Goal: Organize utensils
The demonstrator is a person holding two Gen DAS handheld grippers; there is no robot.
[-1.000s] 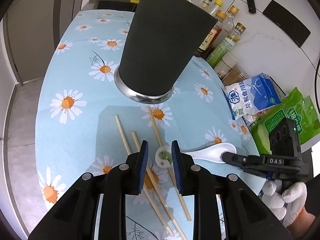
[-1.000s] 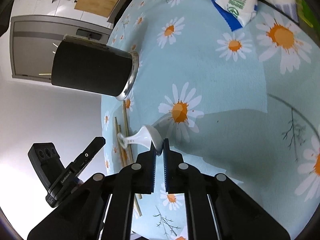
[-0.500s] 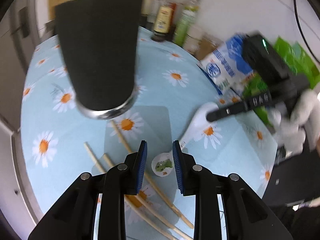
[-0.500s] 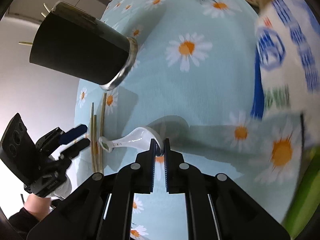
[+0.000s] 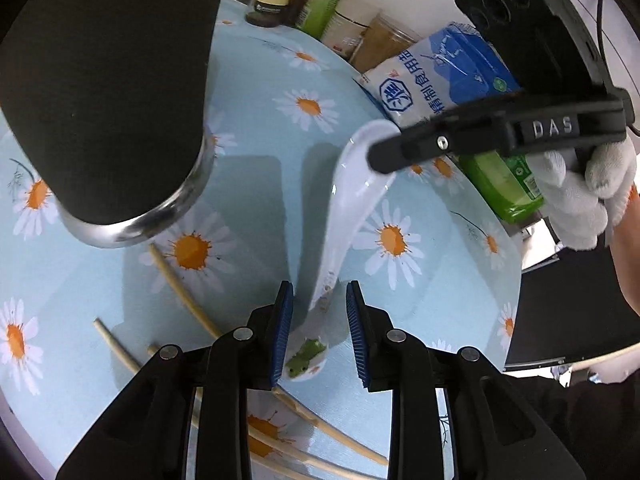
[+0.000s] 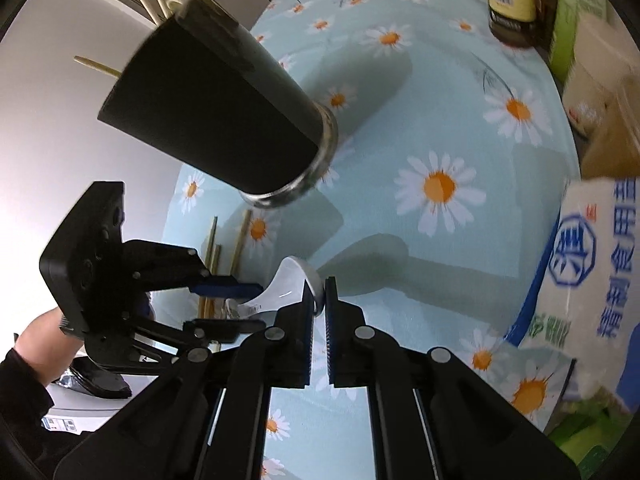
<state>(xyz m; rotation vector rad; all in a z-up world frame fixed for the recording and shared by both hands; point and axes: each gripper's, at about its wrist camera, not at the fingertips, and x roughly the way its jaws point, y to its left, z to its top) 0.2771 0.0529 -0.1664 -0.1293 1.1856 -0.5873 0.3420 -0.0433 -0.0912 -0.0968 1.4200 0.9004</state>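
Left wrist: black holder (image 5: 108, 92) (salt bag (image 5: 436, 76) behind)

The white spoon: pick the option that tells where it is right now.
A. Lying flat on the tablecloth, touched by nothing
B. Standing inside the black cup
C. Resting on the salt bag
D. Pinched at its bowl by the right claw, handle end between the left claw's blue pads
D. The right claw is shut on the bowl of the white spoon, and the handle end reaches between the pads of the left claw, above the tablecloth.
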